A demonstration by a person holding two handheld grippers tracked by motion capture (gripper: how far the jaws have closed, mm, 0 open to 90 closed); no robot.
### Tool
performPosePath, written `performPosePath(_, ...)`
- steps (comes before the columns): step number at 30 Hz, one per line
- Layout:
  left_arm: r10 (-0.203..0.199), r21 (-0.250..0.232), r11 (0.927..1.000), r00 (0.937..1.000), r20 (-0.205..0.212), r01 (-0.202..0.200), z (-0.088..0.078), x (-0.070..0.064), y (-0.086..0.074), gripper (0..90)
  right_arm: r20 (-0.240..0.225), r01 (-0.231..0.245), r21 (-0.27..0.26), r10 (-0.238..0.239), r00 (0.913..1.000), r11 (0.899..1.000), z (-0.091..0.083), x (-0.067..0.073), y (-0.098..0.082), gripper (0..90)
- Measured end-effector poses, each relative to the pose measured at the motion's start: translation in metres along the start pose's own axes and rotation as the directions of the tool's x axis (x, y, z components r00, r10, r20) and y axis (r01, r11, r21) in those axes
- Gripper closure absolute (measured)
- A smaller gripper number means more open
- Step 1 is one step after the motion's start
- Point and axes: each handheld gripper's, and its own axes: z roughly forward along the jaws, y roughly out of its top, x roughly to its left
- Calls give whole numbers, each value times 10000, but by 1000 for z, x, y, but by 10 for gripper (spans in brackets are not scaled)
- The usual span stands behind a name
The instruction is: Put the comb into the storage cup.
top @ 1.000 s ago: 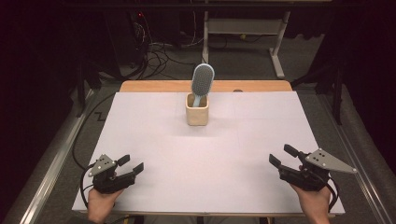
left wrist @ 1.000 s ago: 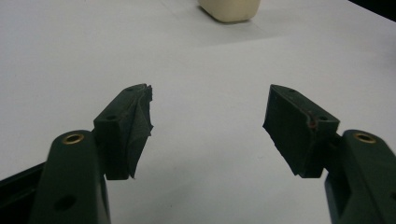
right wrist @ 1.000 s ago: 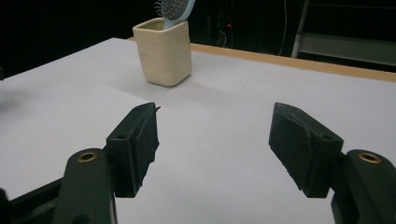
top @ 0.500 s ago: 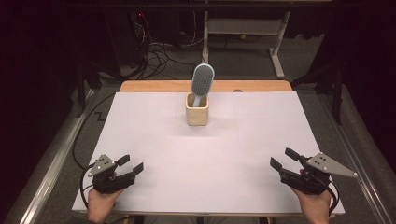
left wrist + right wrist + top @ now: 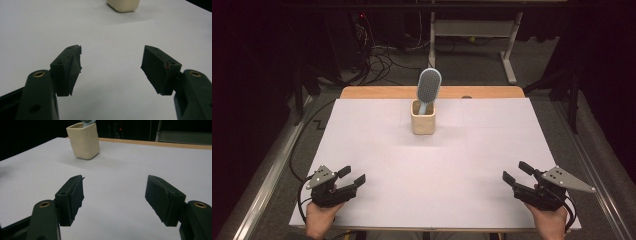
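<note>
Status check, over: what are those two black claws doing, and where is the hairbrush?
Left gripper open, empty, near edge. Right gripper open, empty. Grey-blue oval hairbrush upright in cream square cup, far centre. White table bare between.

the counter (image 5: 377, 150) is covered in plain white with no pattern, and a strip of light brown wood shows along its far edge. the cup (image 5: 422, 119) near the far edge is pale cream, and the brush (image 5: 429, 86) in it has a light blue frame around a grey bristle pad. the left gripper (image 5: 351, 179) and the right gripper (image 5: 517, 172) are black, each with a grey plate on top, and their fingers (image 5: 72, 67) look very dark green up close, with brass-coloured rivets.
</note>
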Motion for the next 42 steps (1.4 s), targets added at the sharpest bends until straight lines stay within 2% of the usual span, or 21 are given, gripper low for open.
performPosePath(42,-15,-28,10000,10000,-12,15,-2,0,0,322,240,-571,234,566,9981,9981,-3,-8,-24,301)
